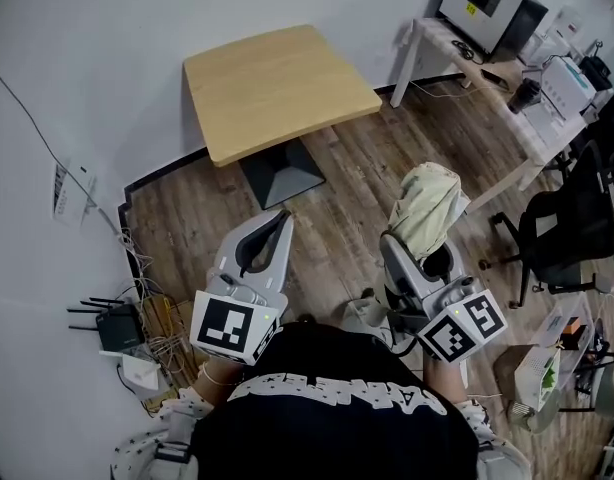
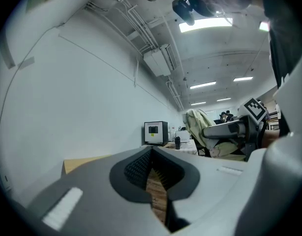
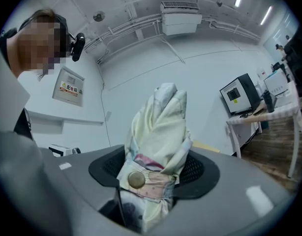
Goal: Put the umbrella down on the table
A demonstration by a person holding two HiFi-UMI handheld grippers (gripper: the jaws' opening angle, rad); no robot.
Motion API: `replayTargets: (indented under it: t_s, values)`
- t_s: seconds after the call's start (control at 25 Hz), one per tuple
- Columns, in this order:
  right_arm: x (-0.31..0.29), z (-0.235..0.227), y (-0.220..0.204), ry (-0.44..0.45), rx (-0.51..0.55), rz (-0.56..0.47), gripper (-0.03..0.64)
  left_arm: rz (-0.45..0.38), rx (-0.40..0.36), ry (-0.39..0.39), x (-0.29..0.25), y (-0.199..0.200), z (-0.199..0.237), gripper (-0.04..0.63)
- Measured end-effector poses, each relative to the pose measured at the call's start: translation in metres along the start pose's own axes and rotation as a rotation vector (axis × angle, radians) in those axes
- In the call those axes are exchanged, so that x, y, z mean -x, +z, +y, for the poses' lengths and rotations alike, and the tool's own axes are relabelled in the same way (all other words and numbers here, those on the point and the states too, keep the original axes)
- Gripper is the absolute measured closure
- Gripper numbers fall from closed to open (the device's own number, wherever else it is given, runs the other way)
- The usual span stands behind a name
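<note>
A folded cream umbrella (image 1: 428, 208) with a snap-button strap (image 3: 141, 182) stands up between the jaws of my right gripper (image 1: 412, 258), which is shut on it near the strap. In the right gripper view the umbrella (image 3: 161, 132) fills the space between the dark pads (image 3: 196, 168). The light wooden table (image 1: 277, 83) stands ahead by the white wall, apart from both grippers. My left gripper (image 1: 283, 218) is level over the wood floor, its jaws closed tip to tip with nothing between them (image 2: 152, 152). From the left gripper view the umbrella (image 2: 196, 124) shows at the right.
The table rests on a dark pedestal base (image 1: 280, 173). A white desk (image 1: 487, 73) with a monitor (image 1: 490, 6) runs along the right, with a black office chair (image 1: 567, 233) beside it. A router (image 1: 117, 330) and cables lie on the floor at the left wall.
</note>
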State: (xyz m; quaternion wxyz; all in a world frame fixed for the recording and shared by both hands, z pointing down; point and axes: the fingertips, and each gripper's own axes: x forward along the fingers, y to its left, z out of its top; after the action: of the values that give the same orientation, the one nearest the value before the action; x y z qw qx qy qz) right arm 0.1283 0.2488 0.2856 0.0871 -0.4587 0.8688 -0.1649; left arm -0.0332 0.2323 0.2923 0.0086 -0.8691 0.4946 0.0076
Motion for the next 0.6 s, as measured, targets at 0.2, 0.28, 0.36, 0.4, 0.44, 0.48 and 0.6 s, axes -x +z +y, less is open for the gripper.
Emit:
replayTargets:
  t_s: [0.2, 0.28, 0.36, 0.4, 0.44, 0.48, 0.6]
  values:
    - [0.01, -0.001, 0.005, -0.023, 0.002, -0.011, 0.318, -0.009, 0.003, -0.019, -0.001, 0.003, -0.007, 0.594]
    - [0.013, -0.001, 0.007, -0.031, 0.004, -0.013, 0.316, -0.013, 0.008, -0.025, -0.001, 0.003, -0.008, 0.595]
    - [0.014, 0.0, 0.007, -0.037, 0.003, -0.015, 0.316, -0.016, 0.013, -0.034, -0.001, 0.003, -0.009, 0.595]
    - [0.015, 0.0, 0.008, -0.041, 0.003, -0.016, 0.316, -0.019, 0.015, -0.038, -0.001, 0.003, -0.01, 0.594]
    - [0.015, 0.0, 0.008, -0.046, 0.004, -0.017, 0.316, -0.022, 0.018, -0.042, -0.001, 0.002, -0.01, 0.594]
    - [0.015, 0.0, 0.008, -0.051, 0.006, -0.018, 0.316, -0.023, 0.022, -0.045, -0.001, 0.002, -0.01, 0.595]
    - [0.016, 0.002, 0.009, -0.064, 0.006, -0.019, 0.316, -0.022, 0.034, -0.051, -0.001, -0.001, -0.008, 0.594]
